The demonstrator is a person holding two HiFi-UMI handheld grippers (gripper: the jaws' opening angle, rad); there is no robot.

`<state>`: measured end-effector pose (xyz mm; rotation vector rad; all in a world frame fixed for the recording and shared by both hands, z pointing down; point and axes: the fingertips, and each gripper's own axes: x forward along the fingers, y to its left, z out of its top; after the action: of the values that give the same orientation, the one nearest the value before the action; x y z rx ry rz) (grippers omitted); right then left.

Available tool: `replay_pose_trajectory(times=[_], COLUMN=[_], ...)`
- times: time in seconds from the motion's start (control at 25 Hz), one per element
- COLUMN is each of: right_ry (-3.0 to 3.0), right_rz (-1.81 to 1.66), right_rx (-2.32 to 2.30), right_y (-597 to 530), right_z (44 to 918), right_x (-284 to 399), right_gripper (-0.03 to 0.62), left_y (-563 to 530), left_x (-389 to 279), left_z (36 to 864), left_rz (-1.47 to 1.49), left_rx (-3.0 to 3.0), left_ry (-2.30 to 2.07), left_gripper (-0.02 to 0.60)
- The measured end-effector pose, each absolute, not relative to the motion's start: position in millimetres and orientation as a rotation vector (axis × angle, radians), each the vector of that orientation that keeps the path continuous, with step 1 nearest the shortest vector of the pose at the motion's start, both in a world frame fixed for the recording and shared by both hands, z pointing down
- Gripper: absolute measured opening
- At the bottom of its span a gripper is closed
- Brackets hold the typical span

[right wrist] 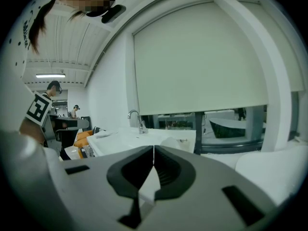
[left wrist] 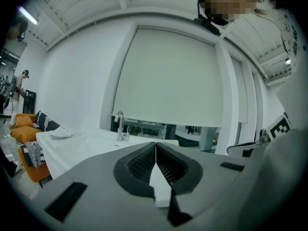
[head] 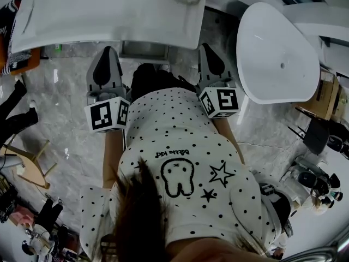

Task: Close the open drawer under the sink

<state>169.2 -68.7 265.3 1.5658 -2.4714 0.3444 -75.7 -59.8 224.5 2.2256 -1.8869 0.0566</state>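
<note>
The left gripper (left wrist: 155, 144) had its jaws pressed together tip to tip, with nothing between them. The right gripper (right wrist: 153, 148) was likewise closed and empty. In the head view both were held out ahead of the person's white polka-dot shirt (head: 180, 141), the left at 10 o'clock of it and the right at 1 o'clock, noses toward 12 o'clock. Between their tips, at 12 o'clock, the grey-fronted drawer (head: 144, 51) showed a little way out from under the front edge of the white rectangular sink counter (head: 109, 15), and neither gripper touched it. Each gripper view looked across the counter top to a curved chrome tap (left wrist: 119, 125). A white oval bathtub (head: 278, 53) stood at 2 o'clock on the grey marble floor (head: 60, 119).
</note>
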Motion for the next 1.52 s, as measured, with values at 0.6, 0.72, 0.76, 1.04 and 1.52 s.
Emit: replay_pose_trajectory(times=[0.6,0.72,0.76,1.04,1.52], right_ry=[-2.471,-2.447,-2.438,-2.399,-2.330], right_rz=[0.365,0.388,0.396,0.448,0.498], right_rx=[1.470,1.470,1.469,1.445,1.458], right_y=[-64.3,-64.4,-64.4,-63.3,-56.2], right_z=[276.3,281.8,283.7,296.9,322.0], right_x=[143.0,138.9,138.1,119.7,113.6], right_gripper=[0.015,0.015,0.015,0.015,0.015], left_y=[-39.8,-39.9,-38.9,-15.2,-4.5], left_x=[-87.0,-93.5,-95.2,-95.5,-69.9], left_z=[317.7,348.8,359.8,431.8,508.8], left_rz=[0.315,0.406,0.437,0.581,0.662], left_rx=[2.114,2.068,2.054,1.960,1.927], left_ry=[-1.758,-1.710,-1.691,-1.552,-1.376], left_gripper=[0.009,0.009,0.009,0.011,0.022])
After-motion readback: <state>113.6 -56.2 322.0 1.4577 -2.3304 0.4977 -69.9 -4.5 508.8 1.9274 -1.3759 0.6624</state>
